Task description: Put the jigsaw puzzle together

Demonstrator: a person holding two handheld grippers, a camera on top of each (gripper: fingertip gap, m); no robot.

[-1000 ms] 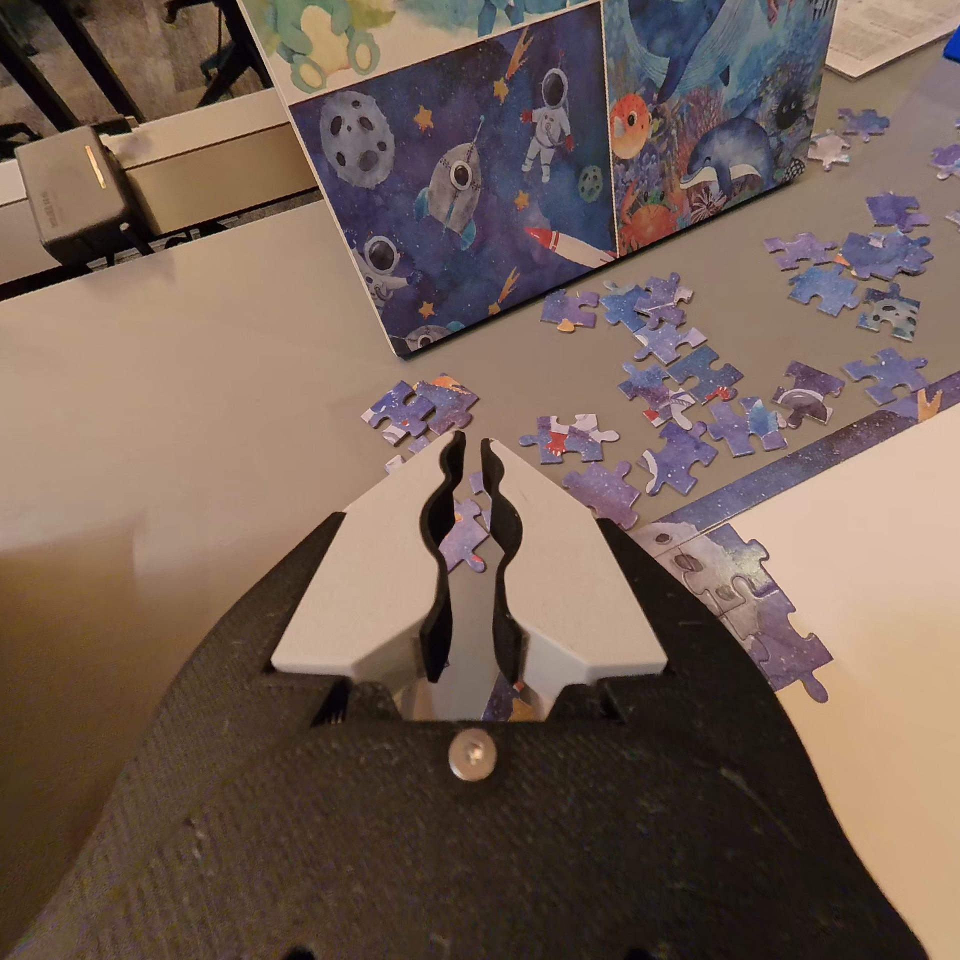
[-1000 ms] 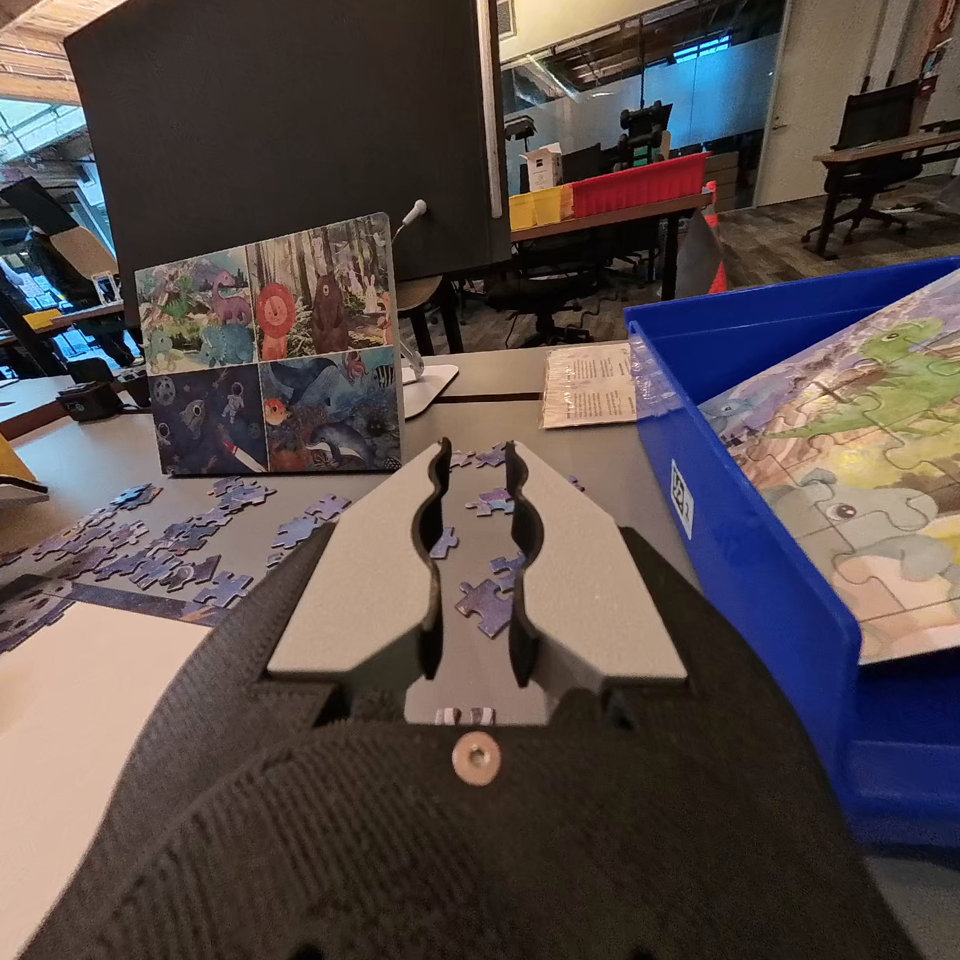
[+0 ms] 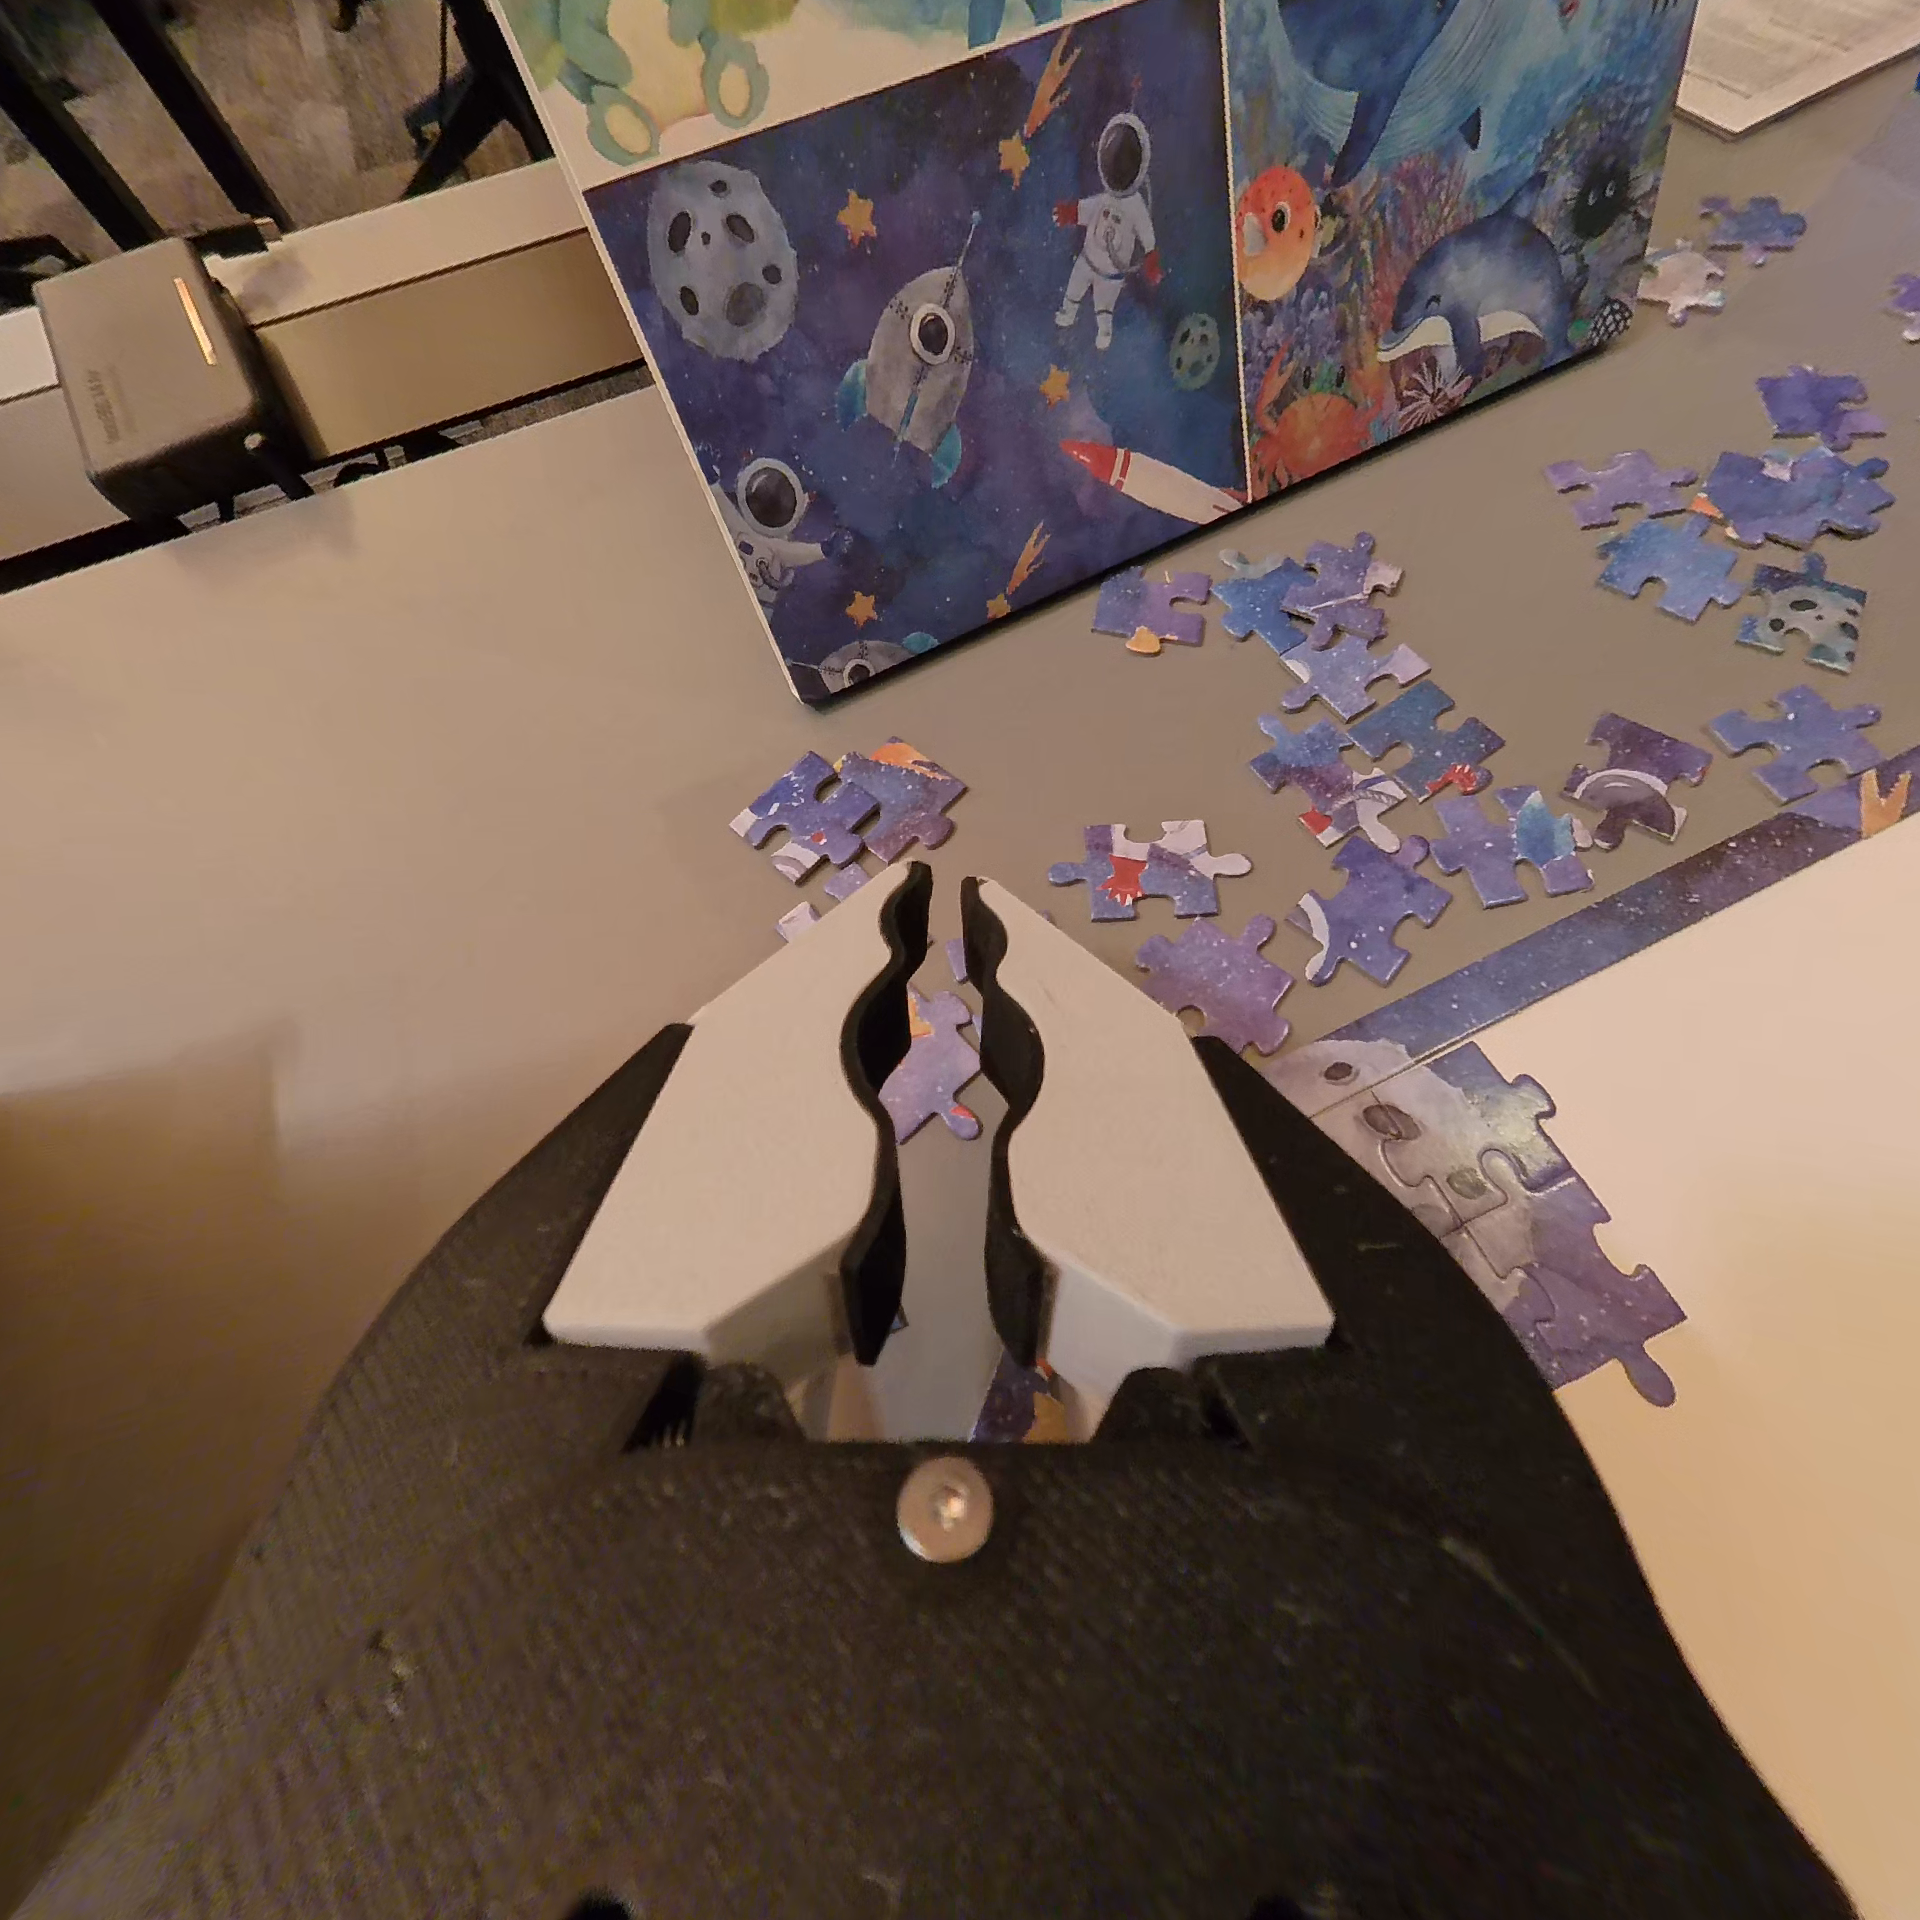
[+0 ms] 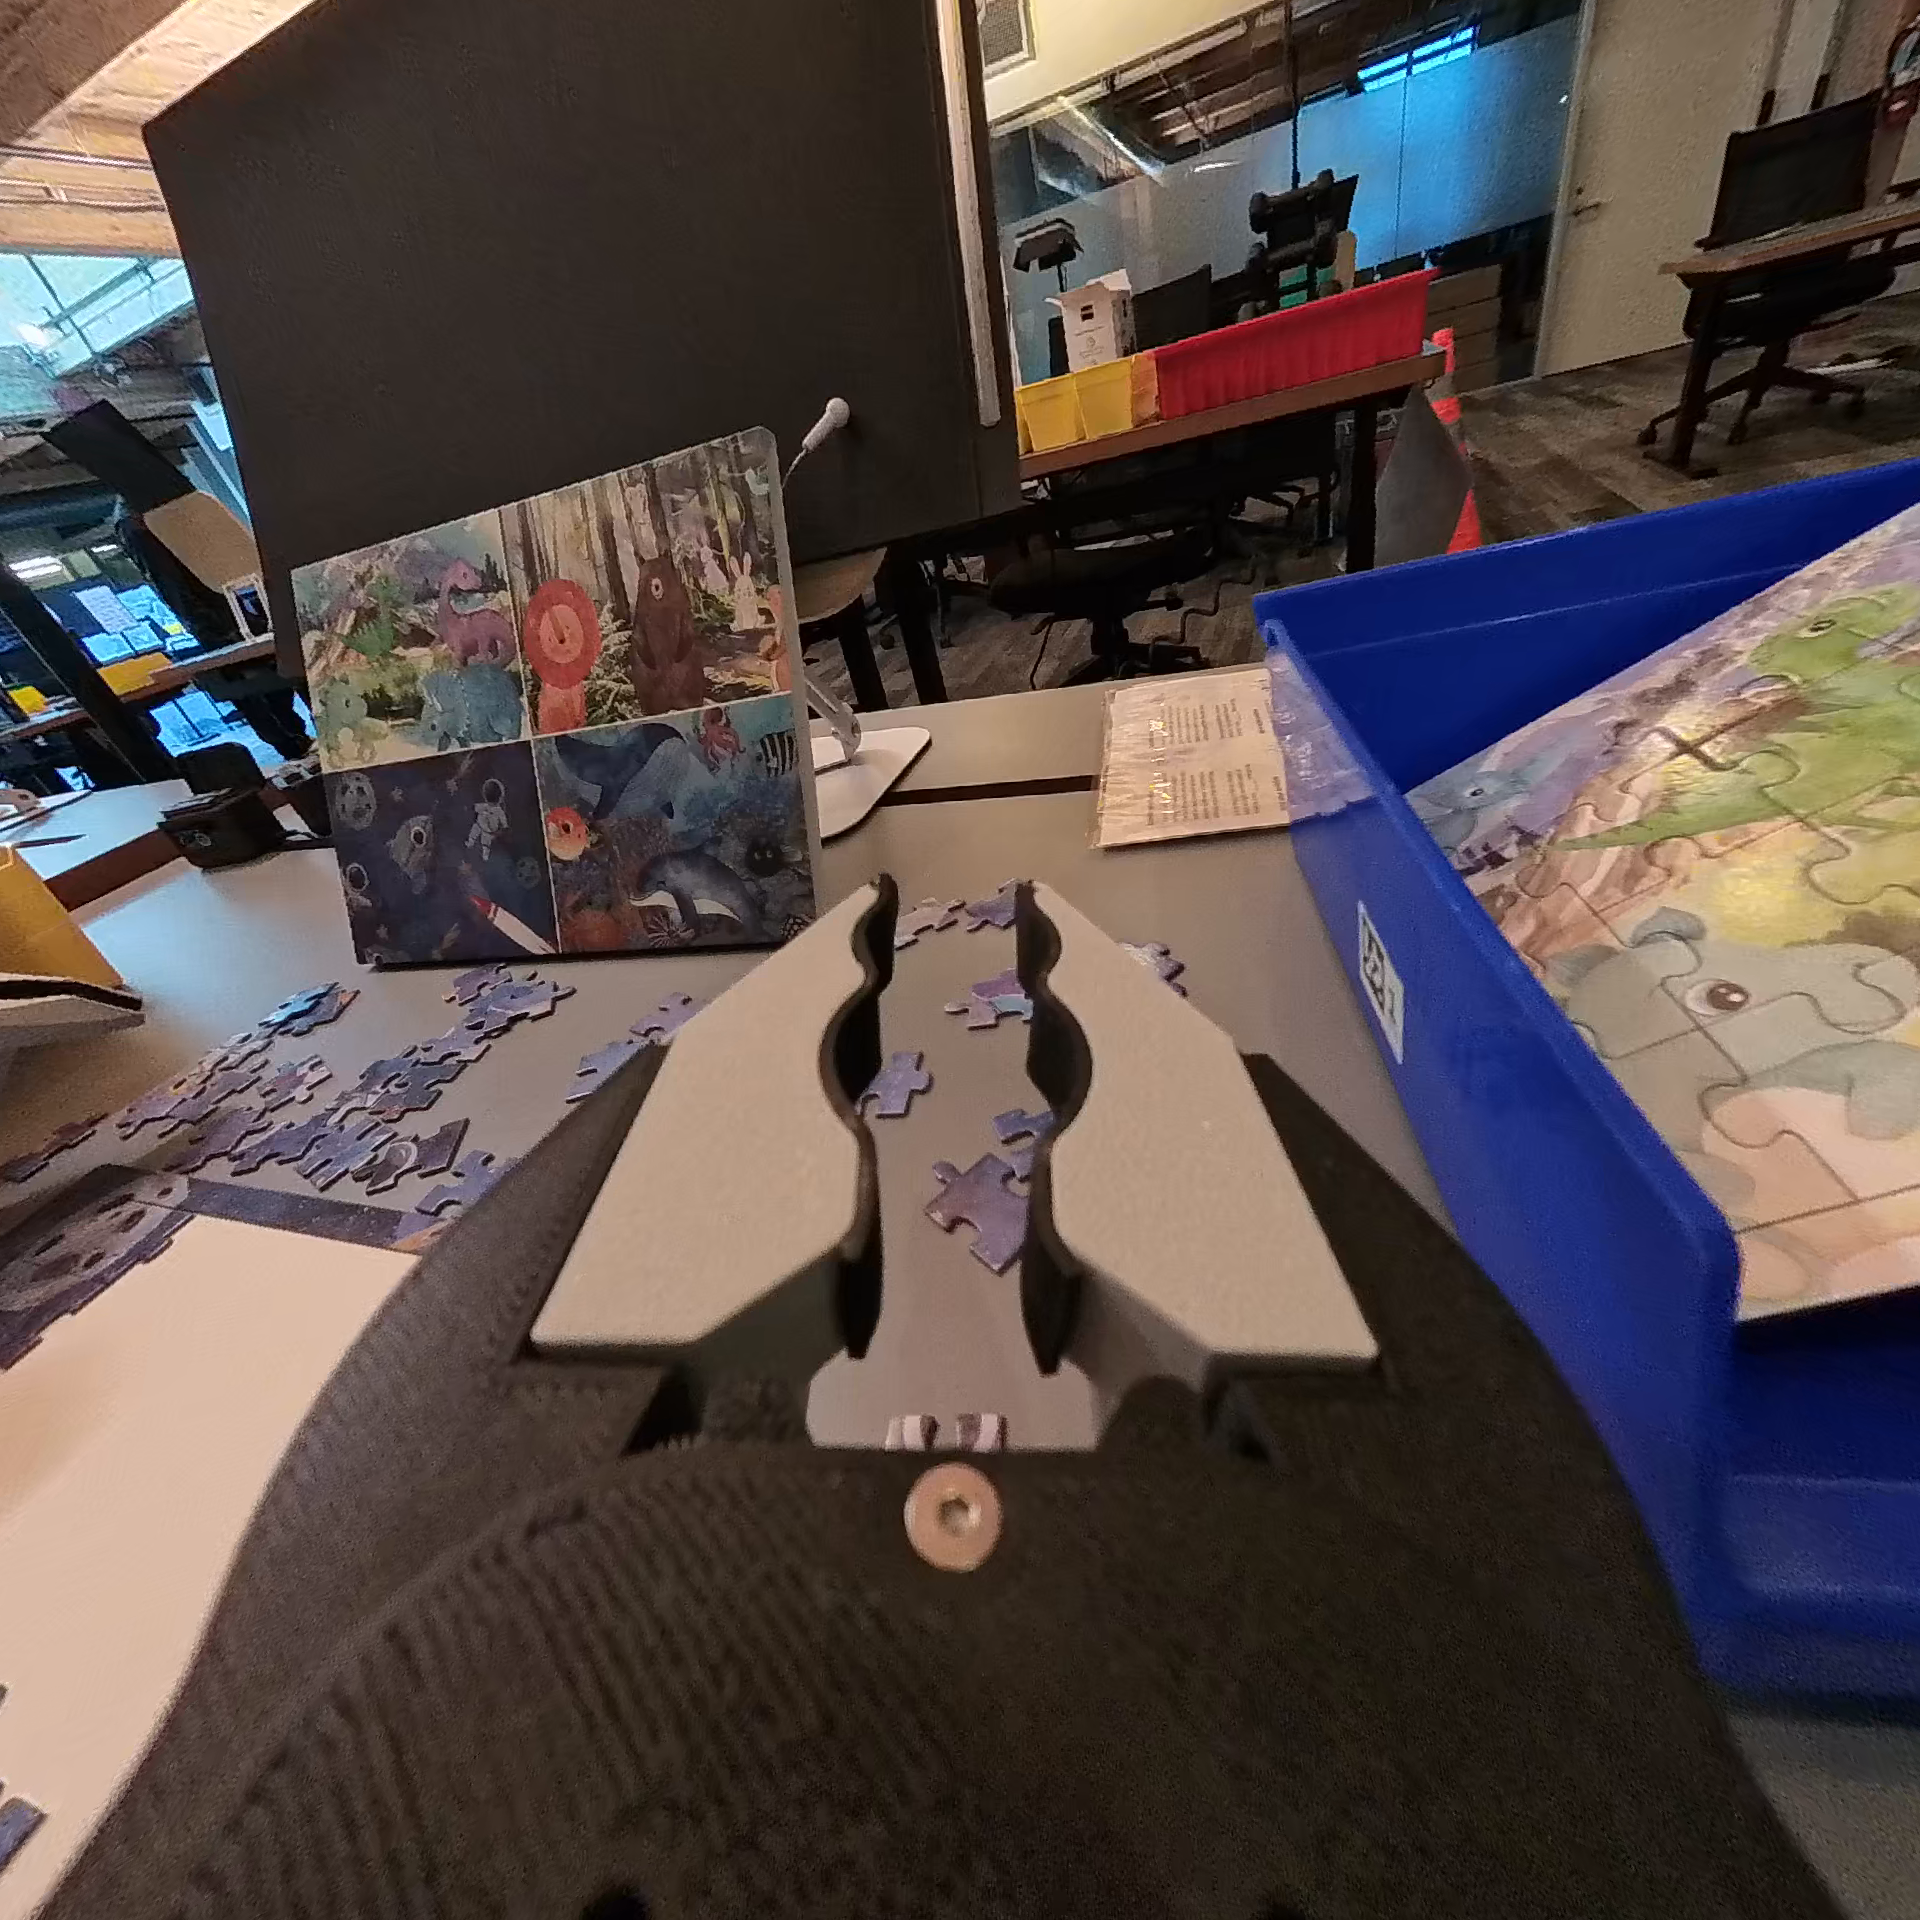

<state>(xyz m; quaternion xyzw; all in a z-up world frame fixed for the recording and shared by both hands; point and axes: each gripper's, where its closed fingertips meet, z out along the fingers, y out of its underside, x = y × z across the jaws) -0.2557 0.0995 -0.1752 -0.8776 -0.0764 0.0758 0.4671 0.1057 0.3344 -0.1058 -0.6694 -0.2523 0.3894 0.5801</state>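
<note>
Both grippers hang above a grey table [image 3: 312, 831] strewn with purple jigsaw pieces, and neither has anything in its grasp. On the left gripper [image 3: 940, 891] the jaws stand nearly together, with only a thin slit between the black pads, through which the table shows. One loose purple piece [image 3: 930, 1065] lies flat on the table beneath that slit, seen through the wider hollow of the pads and not pinched by them. Just ahead of the tips lie two overlapping pieces [image 3: 847, 810], and more scattered pieces [image 3: 1382, 727] spread to the right. An upright picture board [image 3: 935, 343] showing a space scene and a sea scene stands beyond them. At lower right a partly assembled puzzle corner [image 3: 1475, 1195] rests on a cream board [image 3: 1714, 1039]. On the right gripper [image 4: 956, 899] the jaws stand clearly apart and bare, above a few loose pieces, one [image 4: 982, 1205] lying on the table between the fingers. Beside it, to the right, a blue bin [image 4: 1507, 1091] holds a finished dinosaur puzzle [image 4: 1766, 935]. A printed sheet in a clear sleeve [image 4: 1195, 758] lies behind.
</note>
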